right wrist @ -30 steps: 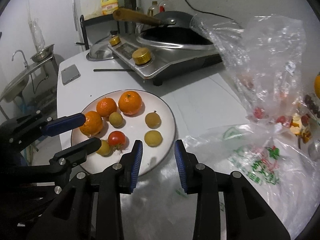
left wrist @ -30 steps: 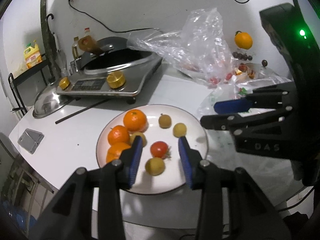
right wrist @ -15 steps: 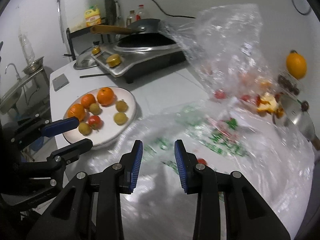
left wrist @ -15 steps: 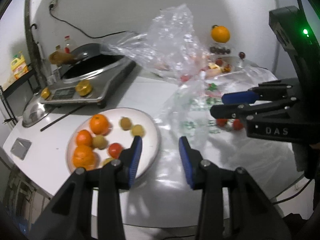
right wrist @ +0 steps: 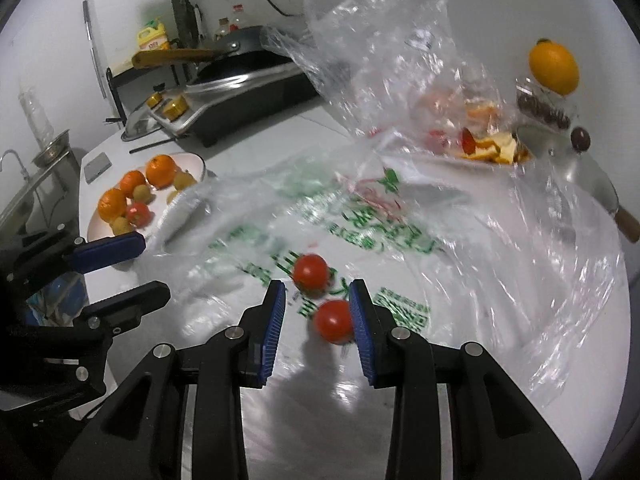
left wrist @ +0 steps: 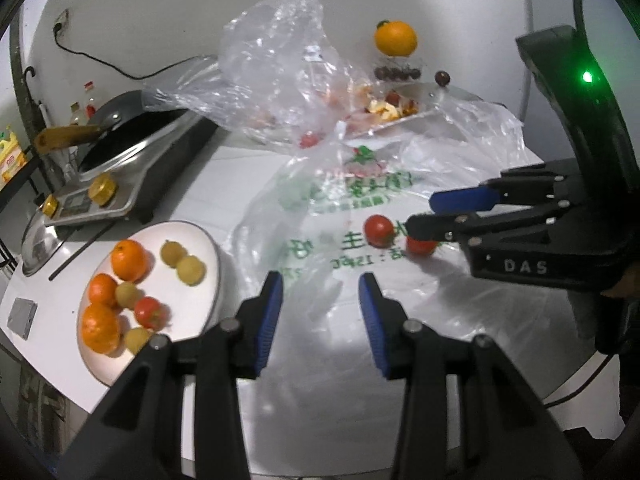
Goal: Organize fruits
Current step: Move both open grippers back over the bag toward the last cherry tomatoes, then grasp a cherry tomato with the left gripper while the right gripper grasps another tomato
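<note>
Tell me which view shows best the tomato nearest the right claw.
The right wrist view: the near tomato sits whole between the open right claw pads, beside the right-hand one. The left wrist view shows it only partly, behind a finger.

White letters "DAS" read clearly on the black body of the right gripper (left wrist: 418,216), seen from the left wrist. Green print with a red and green logo covers the flat plastic bag (left wrist: 360,200) on the table; it shows mirrored, blurred, not legible. Far left, the yellow bottle (right wrist: 151,38) carries a red label, too small to read
</note>
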